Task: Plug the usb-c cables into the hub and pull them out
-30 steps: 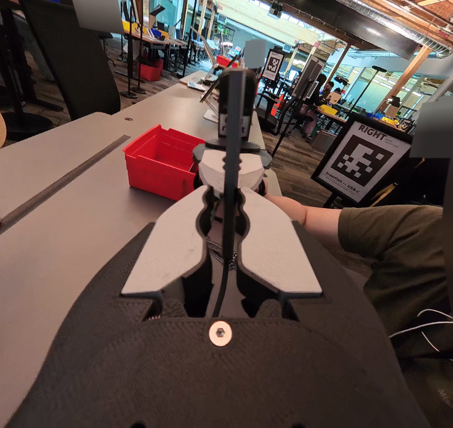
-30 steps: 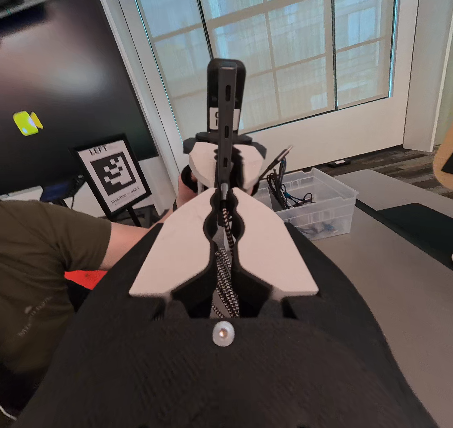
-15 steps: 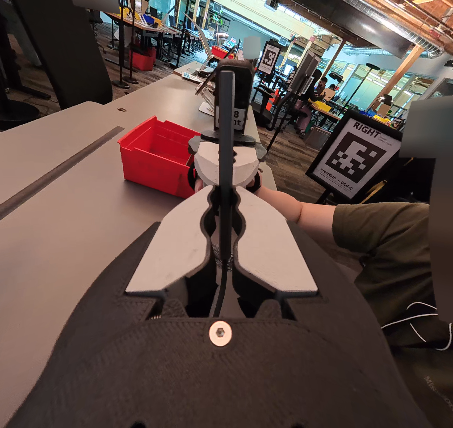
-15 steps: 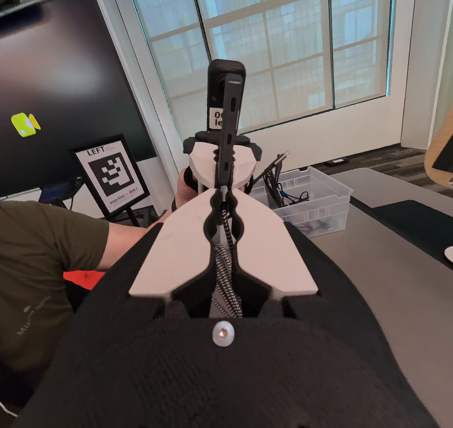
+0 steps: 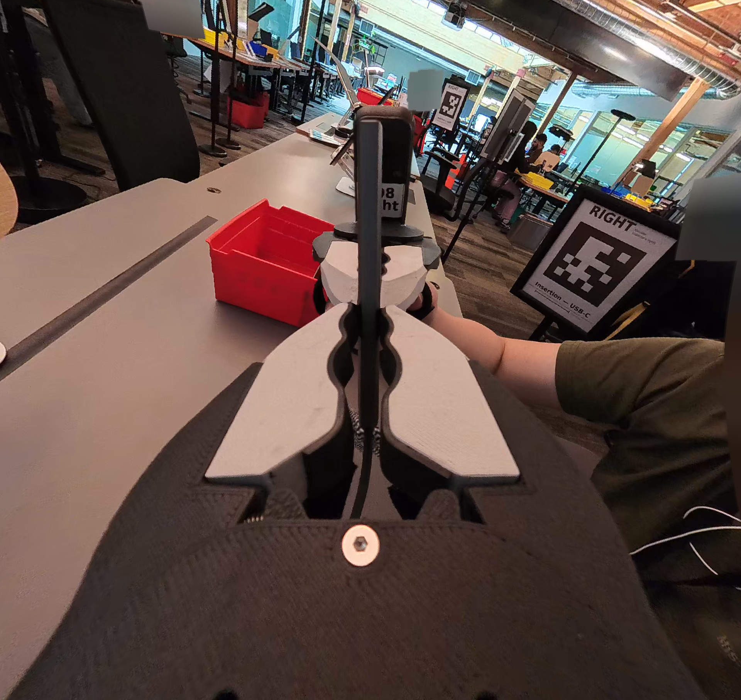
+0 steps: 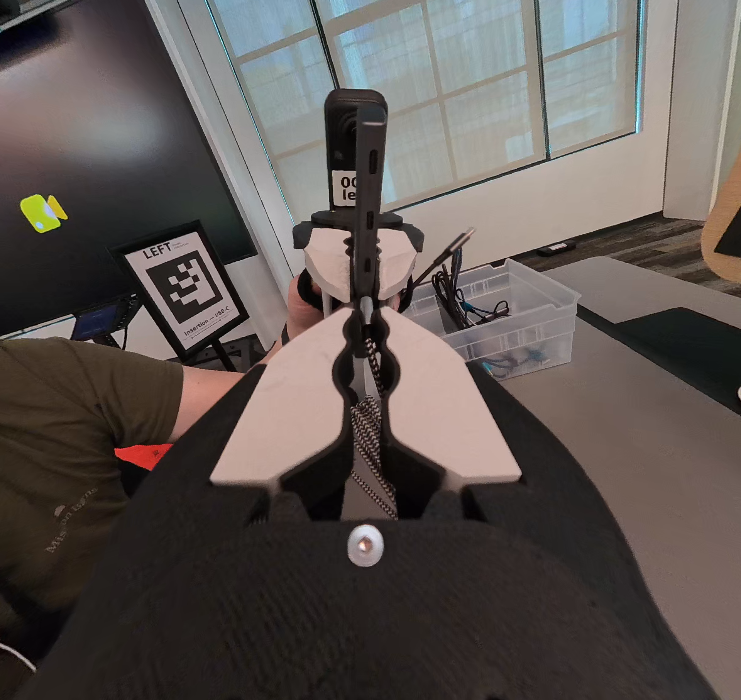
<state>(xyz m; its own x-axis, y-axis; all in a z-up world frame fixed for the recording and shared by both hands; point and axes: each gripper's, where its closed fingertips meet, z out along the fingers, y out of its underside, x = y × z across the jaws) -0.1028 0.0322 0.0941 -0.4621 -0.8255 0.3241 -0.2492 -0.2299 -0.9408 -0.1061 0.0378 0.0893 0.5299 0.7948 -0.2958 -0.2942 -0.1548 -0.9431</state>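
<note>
Gripping slim dark hub (image 5: 369, 239) — left claw (image 5: 367, 343); braided cable (image 6: 371, 364) — right claw (image 6: 367, 319).

wrist views face each other closely, sharing the hub (image 5: 369, 239)

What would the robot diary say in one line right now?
left claw: shut on hub | right claw: shut on braided cable | plug at hub's lowest port | red bin behind

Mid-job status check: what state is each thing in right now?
left tongs: shut on hub
right tongs: shut on braided cable
hub: upright, visible side ports empty
braided cable: plug at hub's lower end, seating unclear
red bin: looks empty
clear bin: holds loose cables
</note>
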